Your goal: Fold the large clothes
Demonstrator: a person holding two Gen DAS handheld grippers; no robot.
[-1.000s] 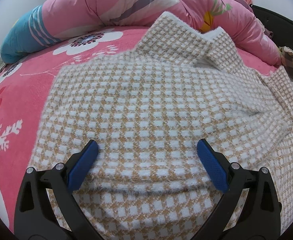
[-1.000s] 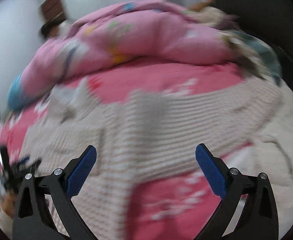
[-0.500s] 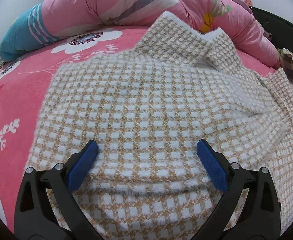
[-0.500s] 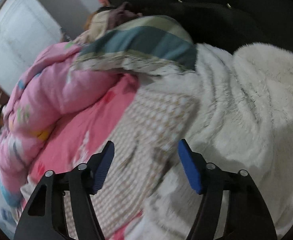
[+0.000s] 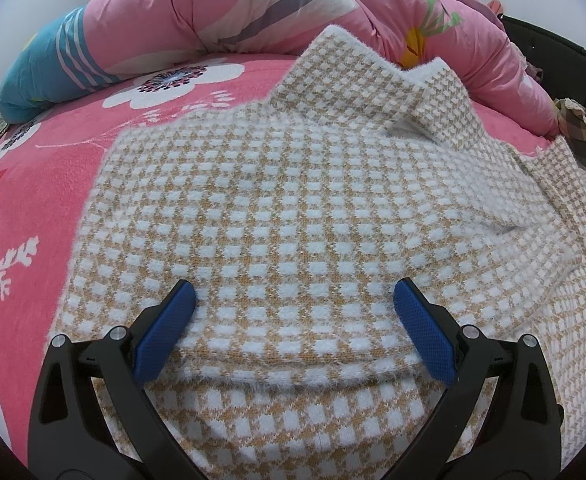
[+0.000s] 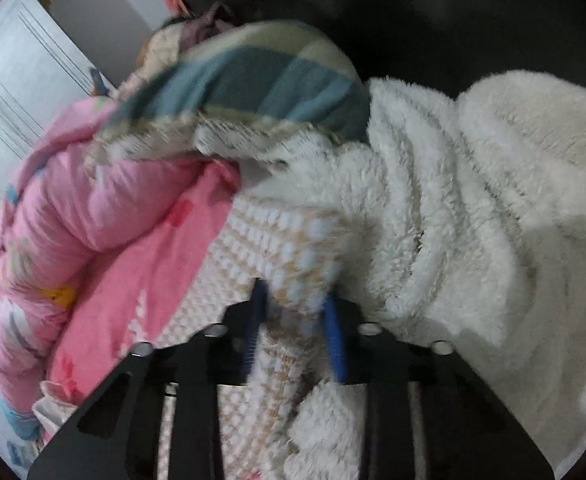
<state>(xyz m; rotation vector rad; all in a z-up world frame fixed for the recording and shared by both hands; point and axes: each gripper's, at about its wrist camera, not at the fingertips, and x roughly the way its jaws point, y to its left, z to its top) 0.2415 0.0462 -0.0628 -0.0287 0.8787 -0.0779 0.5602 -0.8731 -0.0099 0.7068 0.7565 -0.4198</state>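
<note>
**Right claw closing on the sweater's edge, left claw spread over its body**

Left wrist view: the checked sweater point(image 5: 293, 208) lies flat on the pink bed point(image 5: 33, 184), its collar toward the rolled quilt point(image 5: 213, 12). The left claw point(image 5: 293, 320) stands spread above the sweater's body, pinching nothing. Bare bed lies open to the left of the sweater's side edge.

Right wrist view: the right claw point(image 6: 295, 320) is closing, with a sweater edge point(image 6: 289, 248) bunched between its blue pads. A white fleece blanket point(image 6: 473, 220) crowds the right; a striped pillow point(image 6: 253, 80) sits beyond.
</note>
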